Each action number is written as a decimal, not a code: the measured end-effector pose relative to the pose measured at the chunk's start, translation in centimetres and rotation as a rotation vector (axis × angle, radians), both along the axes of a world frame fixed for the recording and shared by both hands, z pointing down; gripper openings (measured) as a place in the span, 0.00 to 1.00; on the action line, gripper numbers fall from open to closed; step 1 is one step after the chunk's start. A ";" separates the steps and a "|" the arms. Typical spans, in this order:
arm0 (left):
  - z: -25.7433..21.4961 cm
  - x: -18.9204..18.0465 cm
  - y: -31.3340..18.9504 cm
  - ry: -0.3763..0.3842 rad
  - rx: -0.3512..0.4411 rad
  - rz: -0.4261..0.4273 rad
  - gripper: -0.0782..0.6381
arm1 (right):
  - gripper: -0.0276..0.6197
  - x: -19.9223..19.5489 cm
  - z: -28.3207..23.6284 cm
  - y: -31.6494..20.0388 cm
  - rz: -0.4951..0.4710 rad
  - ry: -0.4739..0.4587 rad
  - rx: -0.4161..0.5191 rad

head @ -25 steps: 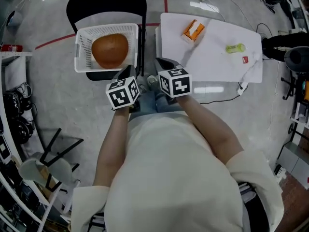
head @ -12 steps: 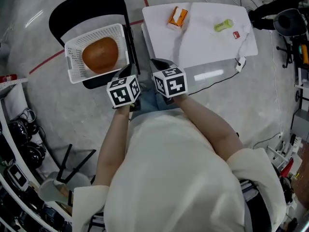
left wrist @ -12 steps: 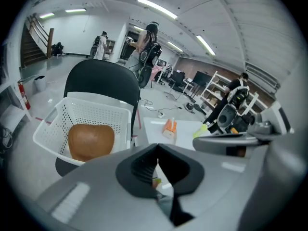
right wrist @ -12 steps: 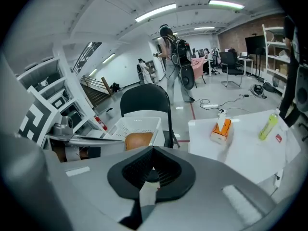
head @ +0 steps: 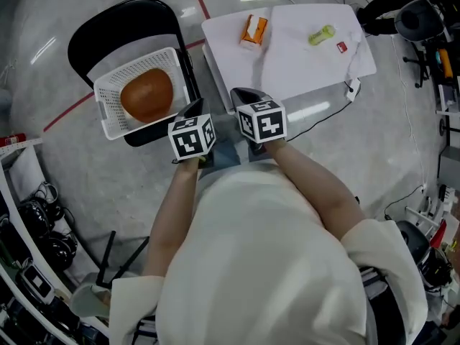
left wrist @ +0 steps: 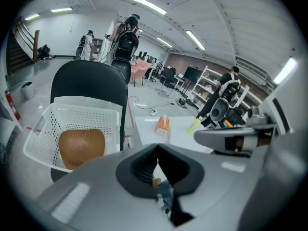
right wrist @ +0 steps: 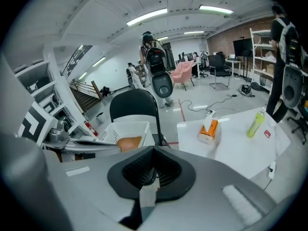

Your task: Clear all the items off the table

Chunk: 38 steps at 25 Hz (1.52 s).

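An orange box (head: 253,31), a green bottle (head: 320,34) and a small red item (head: 341,47) lie on the white table (head: 302,67). Left of the table, a white basket (head: 108,117) on a black chair (head: 122,20) holds a round brown thing (head: 147,95). My left gripper (head: 195,108) and right gripper (head: 241,95) hover side by side in front of the table's near corner, both shut and empty. In the right gripper view the shut jaws (right wrist: 153,153) point between the basket (right wrist: 139,126) and the orange box (right wrist: 208,130). The left gripper (left wrist: 157,150) points likewise.
A white cable and plug (head: 352,86) hang off the table's right edge. Cables run over the grey floor, crossed by a red tape line (head: 72,106). Shelving with gear stands at the left (head: 21,214) and equipment at the right (head: 424,20). People stand far off in the hall.
The head view has swung: table and chair now sit further left and higher in it. Both grippers stay shut, side by side, and have shifted slightly with that turn.
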<state>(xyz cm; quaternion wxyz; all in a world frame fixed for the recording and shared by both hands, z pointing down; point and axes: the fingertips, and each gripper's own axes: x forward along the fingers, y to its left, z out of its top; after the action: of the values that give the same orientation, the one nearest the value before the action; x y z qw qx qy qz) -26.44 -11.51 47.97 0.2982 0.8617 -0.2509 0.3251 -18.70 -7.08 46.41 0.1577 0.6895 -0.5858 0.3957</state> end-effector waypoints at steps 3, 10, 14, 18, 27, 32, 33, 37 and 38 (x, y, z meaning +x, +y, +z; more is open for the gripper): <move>0.0 0.6 -0.1 0.001 0.002 0.008 0.12 | 0.04 0.6 0.1 0.0 0.014 0.000 0.005; 0.5 2.5 -0.5 -0.003 0.000 0.002 0.12 | 0.04 2.8 0.9 -0.8 0.038 -0.020 0.014; 1.0 4.1 -0.8 -0.009 -0.012 -0.013 0.12 | 0.04 4.6 1.4 -1.2 0.039 -0.034 0.013; 1.4 6.0 -1.2 -0.011 -0.025 -0.040 0.12 | 0.04 6.8 1.9 -1.6 0.023 -0.036 -0.002; 2.9 11.7 -1.8 -0.016 -0.057 -0.093 0.12 | 0.04 13.6 3.5 -1.8 0.008 -0.040 -0.039; 4.1 14.2 -2.3 -0.037 -0.066 -0.124 0.12 | 0.04 17.1 4.5 -2.4 -0.006 -0.039 -0.058; 4.3 14.7 -2.4 -0.039 -0.069 -0.131 0.12 | 0.04 17.8 4.7 -2.6 -0.010 -0.037 -0.062; 5.4 16.5 -2.8 -0.058 -0.070 -0.146 0.12 | 0.04 20.2 5.8 -3.4 -0.025 -0.039 -0.078; 5.7 16.9 -2.9 -0.064 -0.070 -0.151 0.12 | 0.04 20.6 6.1 -3.6 -0.029 -0.041 -0.084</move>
<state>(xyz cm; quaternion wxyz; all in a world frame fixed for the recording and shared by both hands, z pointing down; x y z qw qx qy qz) -9.53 -14.38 53.66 0.3437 0.8185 -0.3129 0.3376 1.93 -10.72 52.53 0.1801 0.6654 -0.5818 0.4316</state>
